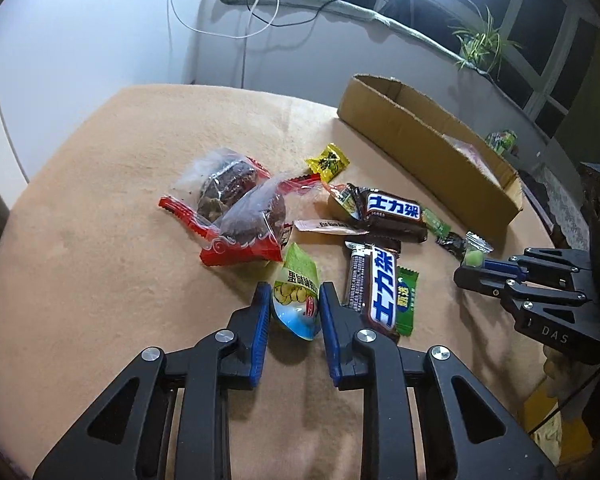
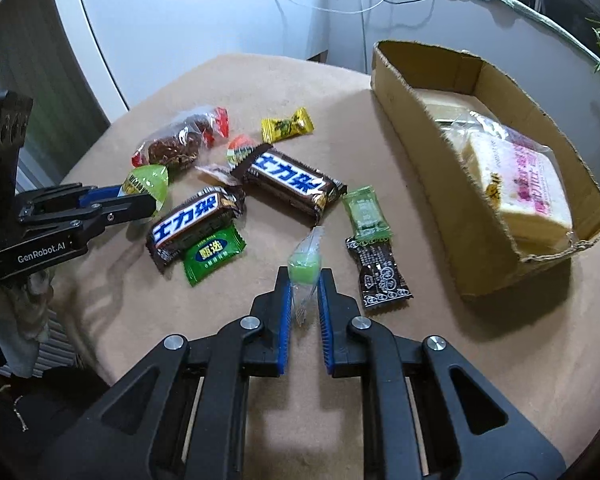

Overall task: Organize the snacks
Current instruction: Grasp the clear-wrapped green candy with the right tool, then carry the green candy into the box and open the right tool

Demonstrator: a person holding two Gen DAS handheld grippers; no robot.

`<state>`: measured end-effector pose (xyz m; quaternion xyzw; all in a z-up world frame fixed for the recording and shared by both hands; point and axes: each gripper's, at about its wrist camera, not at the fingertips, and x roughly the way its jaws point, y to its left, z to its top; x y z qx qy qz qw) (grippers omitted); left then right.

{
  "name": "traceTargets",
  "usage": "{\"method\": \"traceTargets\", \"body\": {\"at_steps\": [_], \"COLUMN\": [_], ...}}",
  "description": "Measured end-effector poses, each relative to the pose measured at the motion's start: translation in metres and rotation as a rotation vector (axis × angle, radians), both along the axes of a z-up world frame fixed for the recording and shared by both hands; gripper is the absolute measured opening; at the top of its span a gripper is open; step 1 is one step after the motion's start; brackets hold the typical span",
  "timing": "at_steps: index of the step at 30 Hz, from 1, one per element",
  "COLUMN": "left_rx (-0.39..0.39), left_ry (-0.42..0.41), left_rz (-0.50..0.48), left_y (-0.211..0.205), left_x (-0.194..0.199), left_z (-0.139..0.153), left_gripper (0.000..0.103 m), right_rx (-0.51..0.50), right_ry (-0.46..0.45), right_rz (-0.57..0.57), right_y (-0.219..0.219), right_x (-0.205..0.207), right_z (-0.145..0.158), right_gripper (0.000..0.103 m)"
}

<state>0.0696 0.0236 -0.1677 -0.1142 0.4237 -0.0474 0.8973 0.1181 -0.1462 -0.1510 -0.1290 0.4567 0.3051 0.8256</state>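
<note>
My left gripper (image 1: 294, 294) is shut on a green snack packet (image 1: 296, 300), seen also in the right wrist view (image 2: 148, 184). My right gripper (image 2: 305, 278) is shut on a small clear-wrapped green candy (image 2: 306, 268), which also shows in the left wrist view (image 1: 474, 258). Two brown chocolate bars (image 2: 198, 222) (image 2: 292, 182), a green candy (image 2: 214, 254), a pale green candy (image 2: 366, 212), a black candy (image 2: 382, 274), a yellow candy (image 2: 286, 124) and red-edged cake packs (image 1: 228, 196) lie on the tan tablecloth.
An open cardboard box (image 2: 432, 168) stands at the right and holds a wrapped bread pack (image 2: 516, 184). The round table's edge (image 2: 112, 128) curves at the left. A wall, cables and a window ledge with a plant (image 1: 480, 44) are behind.
</note>
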Motion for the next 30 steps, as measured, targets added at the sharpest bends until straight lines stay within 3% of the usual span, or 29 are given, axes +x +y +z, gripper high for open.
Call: {"method": "traceTargets", "body": {"at_steps": [18,30], "left_rx": [-0.064,-0.098], "left_ry": [-0.122,-0.184], "left_rz": [-0.039,-0.085], "left_y": [-0.011,-0.035], "left_x": [-0.018,0.018], "left_z": [0.051,0.084], "left_gripper": [0.023,0.023], "right_rx": [0.088,0.121], "right_ry": [-0.080,-0.128], "right_rz": [-0.090,-0.151], "right_y": [-0.039,-0.065], "right_x": [-0.010,0.015], "right_z": [0.061,0.103], "right_gripper": [0.013,0.013]}}
